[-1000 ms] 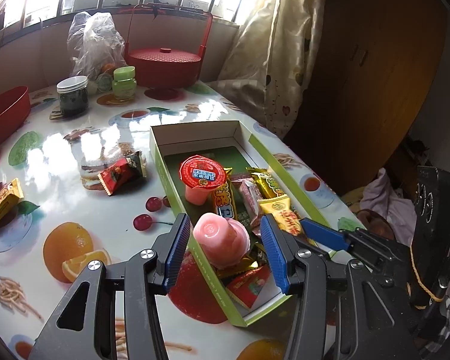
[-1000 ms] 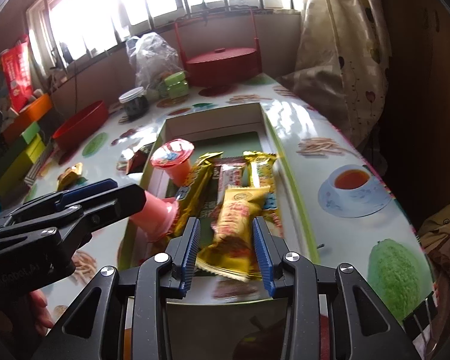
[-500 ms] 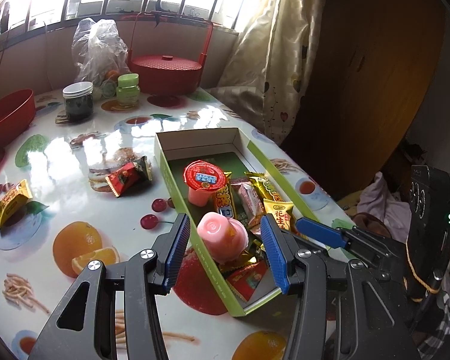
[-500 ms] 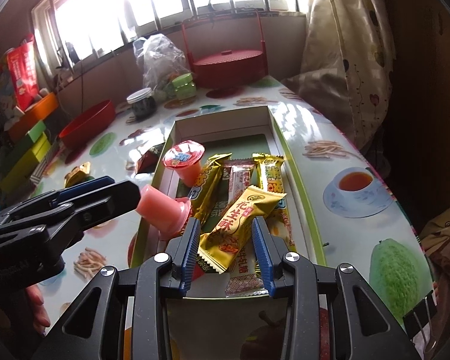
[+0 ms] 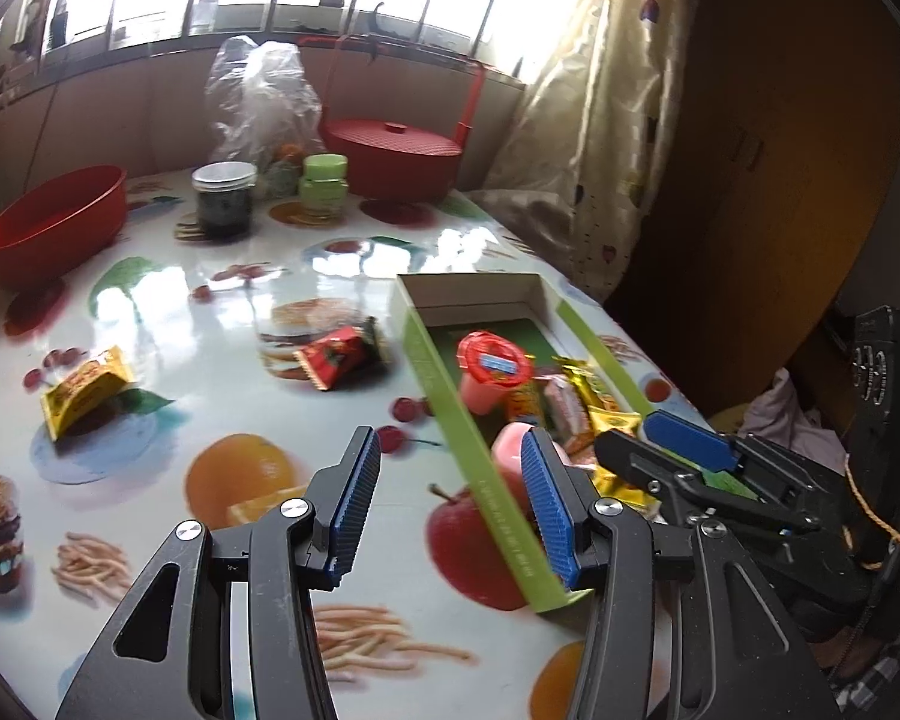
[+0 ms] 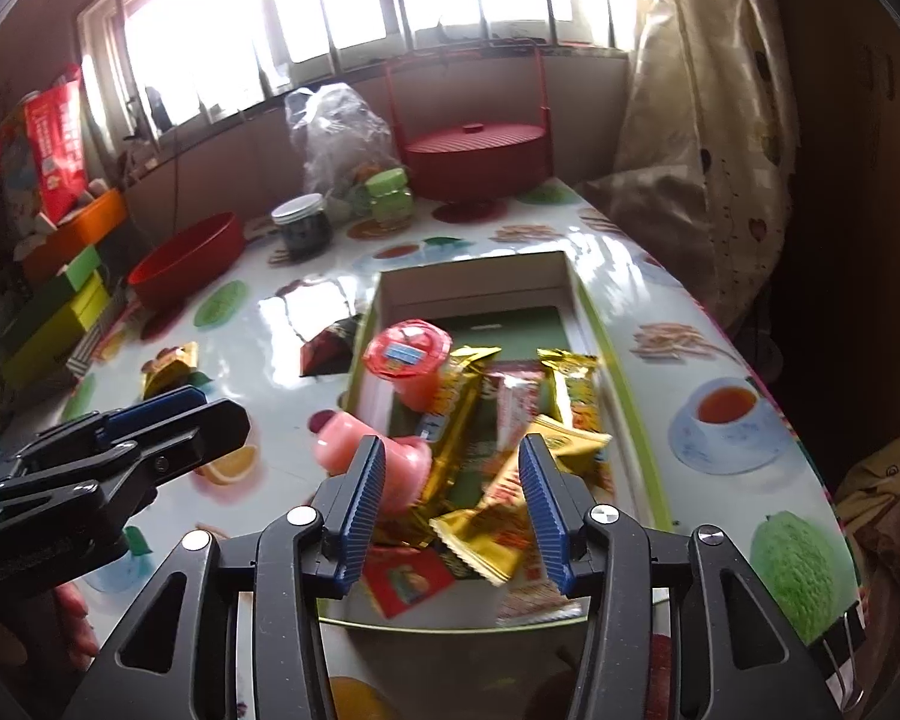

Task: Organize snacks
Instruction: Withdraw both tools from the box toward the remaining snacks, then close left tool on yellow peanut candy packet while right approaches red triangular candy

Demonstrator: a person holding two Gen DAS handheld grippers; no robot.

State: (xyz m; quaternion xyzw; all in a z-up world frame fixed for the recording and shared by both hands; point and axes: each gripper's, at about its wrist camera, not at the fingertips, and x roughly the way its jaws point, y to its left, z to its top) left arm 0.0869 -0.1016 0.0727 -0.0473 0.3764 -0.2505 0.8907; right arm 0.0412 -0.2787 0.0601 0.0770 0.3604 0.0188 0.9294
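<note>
My right gripper point(image 6: 450, 504) hovers over the near end of the green box point(image 6: 624, 396). Its jaws are opening, and a yellow snack bar point(image 6: 498, 522) lies loose below them on other wrappers, touching neither pad. My left gripper point(image 5: 450, 498) is open and holds nothing, over the table just left of the box wall point(image 5: 450, 414). A tipped pink jelly cup point(image 5: 510, 447) lies in the box behind its right finger. Another jelly cup with a red lid point(image 5: 492, 366) stands upright further in. A red packet point(image 5: 336, 357) and a yellow packet point(image 5: 84, 387) lie on the table.
At the far end stand a red bowl point(image 5: 54, 222), a dark jar point(image 5: 223, 198), a green jar point(image 5: 324, 186), a plastic bag point(image 5: 258, 102) and a red lidded basket point(image 5: 396, 150). A curtain point(image 5: 594, 120) hangs to the right. Coloured boxes point(image 6: 60, 312) sit at the left.
My right gripper's jaws have widened and the yellow bar has dropped out of them into the box. My left gripper has moved left, from over the pink cup to over the table.
</note>
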